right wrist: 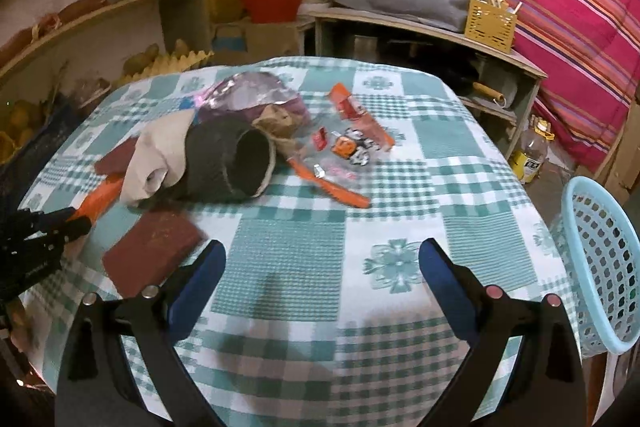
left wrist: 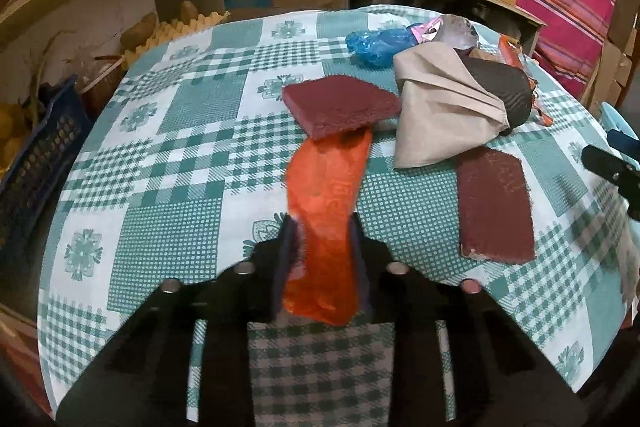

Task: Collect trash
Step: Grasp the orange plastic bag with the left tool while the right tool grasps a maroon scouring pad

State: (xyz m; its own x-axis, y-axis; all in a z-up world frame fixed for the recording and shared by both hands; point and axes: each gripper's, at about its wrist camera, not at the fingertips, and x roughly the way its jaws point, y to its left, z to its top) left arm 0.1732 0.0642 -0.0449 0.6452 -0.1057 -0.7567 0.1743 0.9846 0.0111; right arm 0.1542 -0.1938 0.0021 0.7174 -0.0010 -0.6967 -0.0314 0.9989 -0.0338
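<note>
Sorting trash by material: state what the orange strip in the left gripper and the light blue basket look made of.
Orange strip: thin plastic film, probably; limp, crinkled, slightly translucent. Light blue basket: rigid moulded plastic; smooth rim, regular perforated wall.

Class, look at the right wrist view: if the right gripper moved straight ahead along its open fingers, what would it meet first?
Probably bare tablecloth first; the right gripper is open and empty. Farther on lie the orange wrappers, though depth is unclear.

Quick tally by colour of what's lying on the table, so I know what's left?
Maroon pads: 2
Orange wrappers: 3
Blue bag: 1
Beige cloth: 1
Dark tube: 1
Total: 8
</note>
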